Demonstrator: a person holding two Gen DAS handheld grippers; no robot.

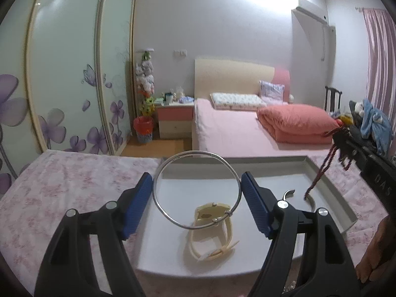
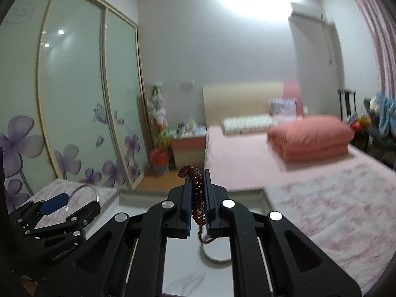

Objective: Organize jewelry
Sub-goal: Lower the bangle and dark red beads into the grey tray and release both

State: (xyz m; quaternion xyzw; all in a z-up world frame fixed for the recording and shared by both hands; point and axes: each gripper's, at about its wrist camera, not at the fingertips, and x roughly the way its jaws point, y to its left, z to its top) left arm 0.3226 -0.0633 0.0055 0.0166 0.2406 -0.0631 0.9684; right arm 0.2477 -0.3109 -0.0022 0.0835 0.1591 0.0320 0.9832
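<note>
The left gripper [image 1: 196, 205] grips a silver bangle [image 1: 196, 189] between its blue fingers [image 1: 138, 205], above a cream watch [image 1: 210, 232] lying in a white tray [image 1: 329, 180] on the flowered surface [image 1: 61, 193]. The right gripper [image 2: 197, 198] is closed on a dark red bead bracelet [image 2: 196, 190]. Beyond stands a pink bed [image 1: 235, 133]

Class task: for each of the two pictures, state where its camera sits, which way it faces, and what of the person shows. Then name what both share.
Left wrist: on the left gripper, facing the bed; jaws hold a silver bangle over a white tray; fingers at right.
Right wrist: on the right gripper, facing likewise; jaws clamp a red bead bracelet.
Shared: bangle, tray, bed, wardrobe.
</note>
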